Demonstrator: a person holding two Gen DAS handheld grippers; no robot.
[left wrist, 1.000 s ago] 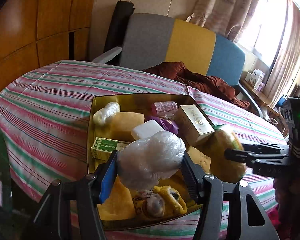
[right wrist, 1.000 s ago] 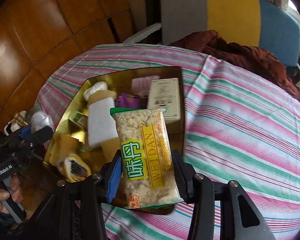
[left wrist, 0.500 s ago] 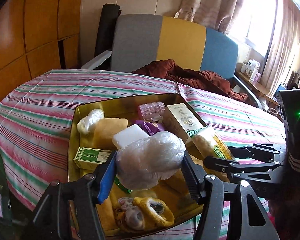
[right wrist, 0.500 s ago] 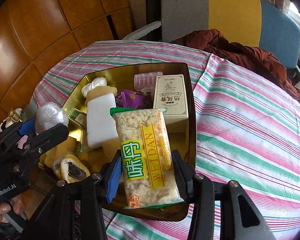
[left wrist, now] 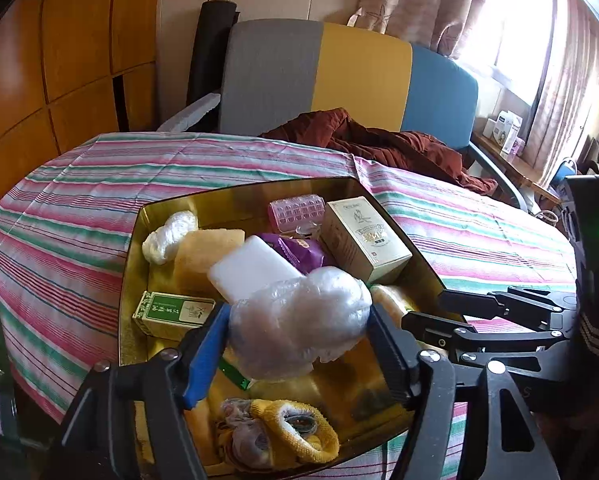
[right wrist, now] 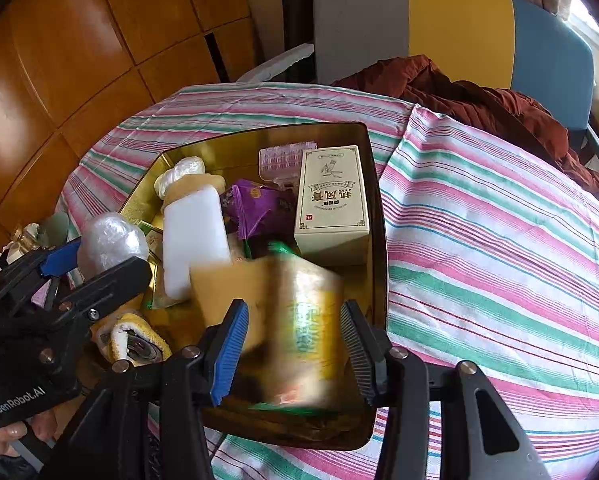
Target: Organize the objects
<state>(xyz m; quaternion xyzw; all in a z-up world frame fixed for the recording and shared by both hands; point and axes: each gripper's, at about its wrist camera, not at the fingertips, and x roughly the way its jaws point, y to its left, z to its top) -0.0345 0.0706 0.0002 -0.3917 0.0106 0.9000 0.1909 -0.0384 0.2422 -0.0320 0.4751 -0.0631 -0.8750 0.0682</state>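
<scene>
Left tongs (left wrist: 299, 332) clamp plastic wad (left wrist: 299, 320); right tongs (right wrist: 293, 344) parted.

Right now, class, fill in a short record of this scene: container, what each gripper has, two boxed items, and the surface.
container: gold tray, full of mixed items
left gripper: shut on plastic-wrapped bundle, above the tray
right gripper: open, snack packet blurred between its fingers, seemingly dropping into the tray
boxed items: cream box; green box
surface: striped cloth
</scene>
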